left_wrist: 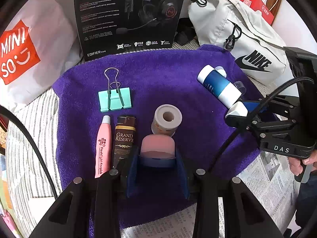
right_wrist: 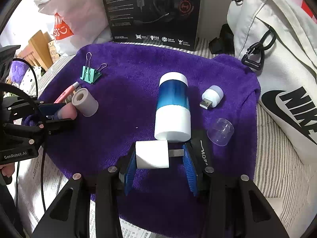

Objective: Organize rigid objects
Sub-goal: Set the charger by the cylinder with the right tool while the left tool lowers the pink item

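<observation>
On the purple towel (left_wrist: 158, 73) a pink earpick tube (left_wrist: 103, 146), a brown lighter (left_wrist: 124, 138) and a grey tape roll (left_wrist: 167, 120) lie side by side, with a green binder clip (left_wrist: 115, 99) behind them. My left gripper (left_wrist: 157, 158) is shut on a pink-capped little jar (left_wrist: 157, 144), just in front of the tape roll. My right gripper (right_wrist: 158, 158) is shut on a white plug adapter (right_wrist: 152, 156), directly before a lying blue-and-white bottle (right_wrist: 172, 107). A small USB light (right_wrist: 212, 96) and its clear cap (right_wrist: 220, 131) lie to the bottle's right.
A black headset box (left_wrist: 128, 13) stands at the towel's back edge. A white Nike bag (right_wrist: 277, 69) borders the right side and a Miniso bag (left_wrist: 17, 53) the left. Newspaper (left_wrist: 267, 178) and striped cloth (left_wrist: 29, 138) surround the towel.
</observation>
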Available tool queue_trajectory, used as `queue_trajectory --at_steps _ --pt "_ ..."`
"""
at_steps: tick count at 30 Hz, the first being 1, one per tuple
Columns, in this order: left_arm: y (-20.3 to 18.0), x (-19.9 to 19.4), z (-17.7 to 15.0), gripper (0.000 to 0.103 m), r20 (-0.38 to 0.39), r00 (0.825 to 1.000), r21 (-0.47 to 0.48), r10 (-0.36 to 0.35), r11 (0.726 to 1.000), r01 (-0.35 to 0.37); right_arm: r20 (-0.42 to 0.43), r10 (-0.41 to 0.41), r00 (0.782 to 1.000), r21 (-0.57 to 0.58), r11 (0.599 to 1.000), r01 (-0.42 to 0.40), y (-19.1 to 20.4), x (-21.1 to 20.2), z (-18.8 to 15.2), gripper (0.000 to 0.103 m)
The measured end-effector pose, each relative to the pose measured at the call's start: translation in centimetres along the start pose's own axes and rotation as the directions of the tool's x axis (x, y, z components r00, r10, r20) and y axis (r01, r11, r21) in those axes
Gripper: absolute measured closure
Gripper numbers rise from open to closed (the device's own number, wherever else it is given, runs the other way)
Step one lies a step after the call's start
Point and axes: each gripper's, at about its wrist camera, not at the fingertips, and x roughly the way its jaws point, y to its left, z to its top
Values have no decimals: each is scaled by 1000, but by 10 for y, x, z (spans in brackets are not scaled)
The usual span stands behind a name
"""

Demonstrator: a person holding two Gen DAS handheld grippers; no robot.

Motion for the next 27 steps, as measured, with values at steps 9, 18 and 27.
queue_trajectory --at_steps 9,18,27 --pt "1 4 1 68 -7 1000 -6 -6 1000 6 -2 1 1000 -2 1000 -1 0 2 1 59" --pt "1 4 2 68 -15 1000 -1 2 1000 -2 -8 21 1000 5 1000 -21 -1 -6 -5 53" --pt "-4 3 0 58 -46 999 21 9 1000 -8 7 25 1000 27 999 -26 -6 -22 -16 52"
